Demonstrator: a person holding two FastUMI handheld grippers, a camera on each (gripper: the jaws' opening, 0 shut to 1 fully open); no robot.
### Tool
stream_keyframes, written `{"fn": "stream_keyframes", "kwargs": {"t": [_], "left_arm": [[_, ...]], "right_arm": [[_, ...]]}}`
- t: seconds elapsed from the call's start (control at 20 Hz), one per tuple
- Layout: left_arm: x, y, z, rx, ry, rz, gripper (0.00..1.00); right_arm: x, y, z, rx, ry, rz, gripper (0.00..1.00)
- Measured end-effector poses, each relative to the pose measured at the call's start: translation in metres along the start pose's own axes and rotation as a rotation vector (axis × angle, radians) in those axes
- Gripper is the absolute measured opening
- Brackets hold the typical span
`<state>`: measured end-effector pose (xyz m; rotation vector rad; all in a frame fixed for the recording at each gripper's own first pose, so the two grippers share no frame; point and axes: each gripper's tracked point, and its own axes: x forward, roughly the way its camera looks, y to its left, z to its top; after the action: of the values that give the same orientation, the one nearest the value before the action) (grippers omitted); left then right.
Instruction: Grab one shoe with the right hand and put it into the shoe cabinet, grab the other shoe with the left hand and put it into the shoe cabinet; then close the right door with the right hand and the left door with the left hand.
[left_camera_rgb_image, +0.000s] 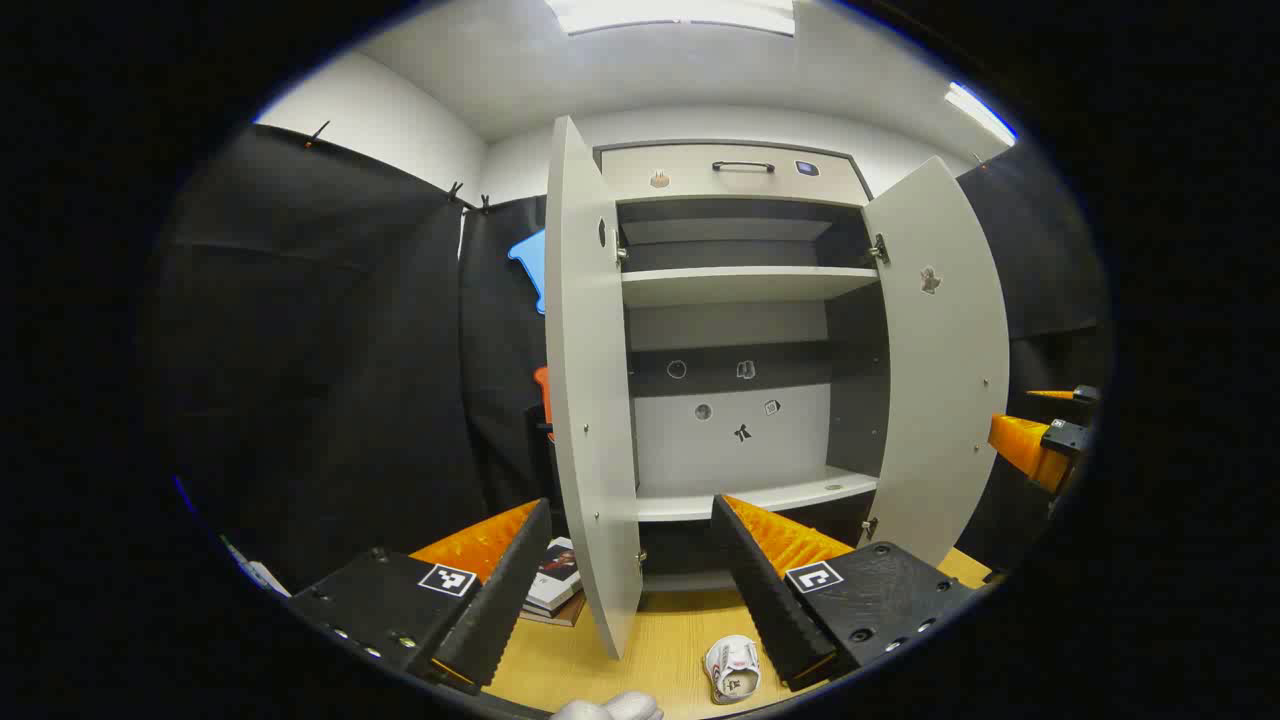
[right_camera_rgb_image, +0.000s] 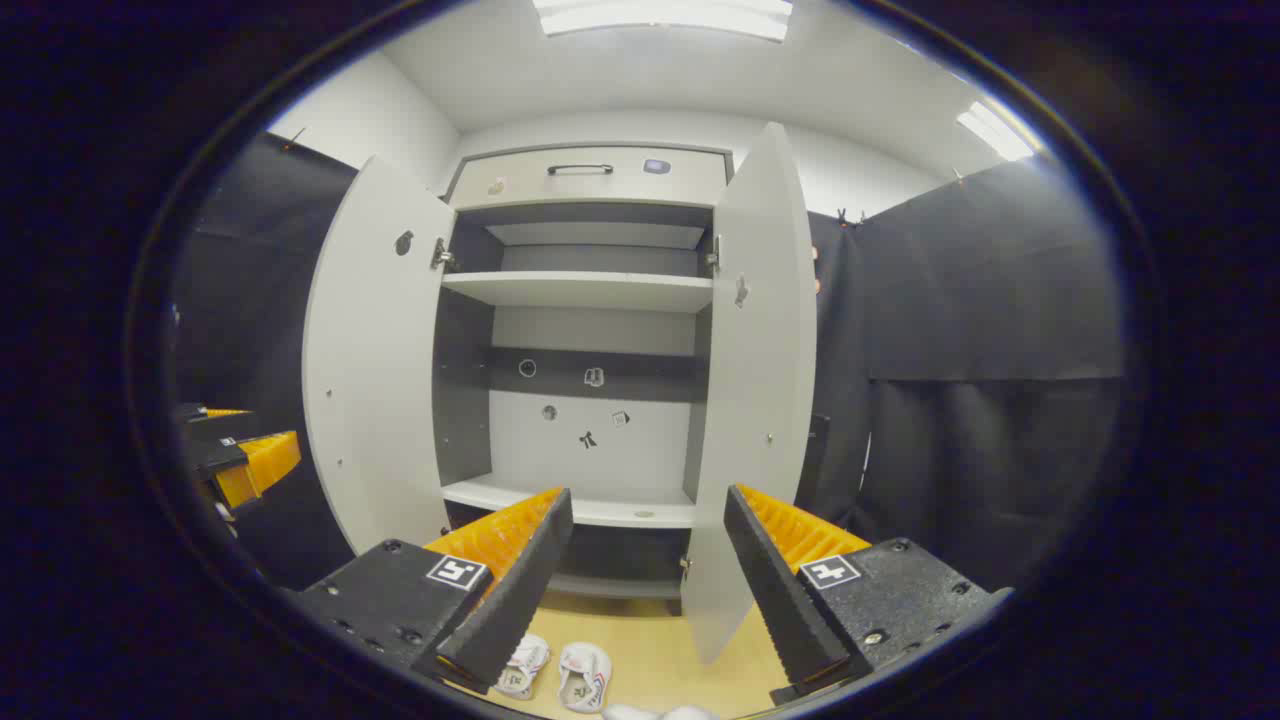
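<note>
- The shoe cabinet (left_camera_rgb_image: 740, 300) stands upright on the wooden floor (left_camera_rgb_image: 660, 640), its pale body topped by a drawer (left_camera_rgb_image: 735, 172) with a dark handle; in the right gripper view the cabinet (right_camera_rgb_image: 590, 300) sits straight ahead.
- Both doors stand wide open: the left door (left_camera_rgb_image: 590, 400) swings out edge-on toward the camera in the left gripper view, and the right door (left_camera_rgb_image: 940, 350) angles outward on the far side. In the right gripper view the right door (right_camera_rgb_image: 750, 400) is the nearer one.
- Inside, an upper shelf (left_camera_rgb_image: 740, 285) and a lower shelf (left_camera_rgb_image: 760, 495) are bare, with small stickers on the back panel.
- The left gripper (left_camera_rgb_image: 632, 580) hangs released in front of the cabinet, its jaws spread wide apart with nothing between them.
- The right gripper (right_camera_rgb_image: 648, 575) is likewise released, jaws spread and holding nothing.
- A stack of books (left_camera_rgb_image: 555, 590) lies on the floor by the foot of the left door.
- Two small white shoes lie on the floor in front of the cabinet, side by side near the front edge: one shoe (right_camera_rgb_image: 585, 675) and the other shoe (right_camera_rgb_image: 522, 665) just beside it, possibly touching, though the near finger hides part of it. In the left gripper view one shoe (left_camera_rgb_image: 732, 668) lies below the open doors.
</note>
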<state>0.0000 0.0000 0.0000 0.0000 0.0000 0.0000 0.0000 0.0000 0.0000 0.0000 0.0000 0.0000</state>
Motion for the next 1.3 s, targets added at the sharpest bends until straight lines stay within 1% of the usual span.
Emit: {"fn": "stream_keyframes", "kwargs": {"t": [0.05,0.1,0.45,0.5,0.6,0.7,0.8,0.85,0.95,1.15,1.2,1.3], "left_arm": [[0.0,0.0,0.001,-0.001,0.0,-0.002,0.96],[-0.001,0.001,0.002,0.0,-0.001,-0.003,0.96],[-0.002,0.006,0.002,0.008,-0.007,-0.005,0.96],[-0.002,0.006,0.002,0.009,-0.009,-0.005,0.96],[-0.001,0.007,0.001,0.009,-0.009,-0.001,0.96],[-0.001,0.009,-0.001,0.013,-0.007,0.003,0.96],[-0.001,0.011,-0.004,0.02,-0.006,0.005,0.96],[-0.001,0.011,-0.005,0.023,-0.004,0.004,0.96],[-0.001,0.012,-0.009,0.033,0.0,0.002,0.96],[0.003,0.012,-0.021,0.066,0.018,-0.003,0.96],[0.004,0.011,-0.025,0.07,0.025,-0.008,0.96],[0.004,0.01,-0.032,0.079,0.039,-0.015,0.96]], "right_arm": [[0.0,0.002,0.002,0.0,-0.003,0.0,0.97],[-0.001,0.003,0.002,-0.003,-0.005,-0.001,0.99],[-0.002,0.01,-0.002,-0.001,0.002,-0.003,0.97],[-0.002,0.009,-0.002,-0.001,0.004,-0.005,0.99],[-0.001,0.011,-0.008,-0.001,0.008,-0.006,0.97],[0.0,0.014,-0.022,-0.006,0.029,-0.004,0.99],[-0.001,0.019,-0.047,-0.005,0.067,0.006,0.99],[0.0,0.022,-0.063,-0.002,0.094,0.011,0.97],[-0.003,0.034,-0.103,0.012,0.157,0.034,0.99],[-0.011,0.057,-0.204,-0.002,0.311,0.071,0.99],[-0.013,0.066,-0.231,0.01,0.364,0.091,0.99],[-0.017,0.078,-0.287,0.034,0.464,0.107,0.99]]}}
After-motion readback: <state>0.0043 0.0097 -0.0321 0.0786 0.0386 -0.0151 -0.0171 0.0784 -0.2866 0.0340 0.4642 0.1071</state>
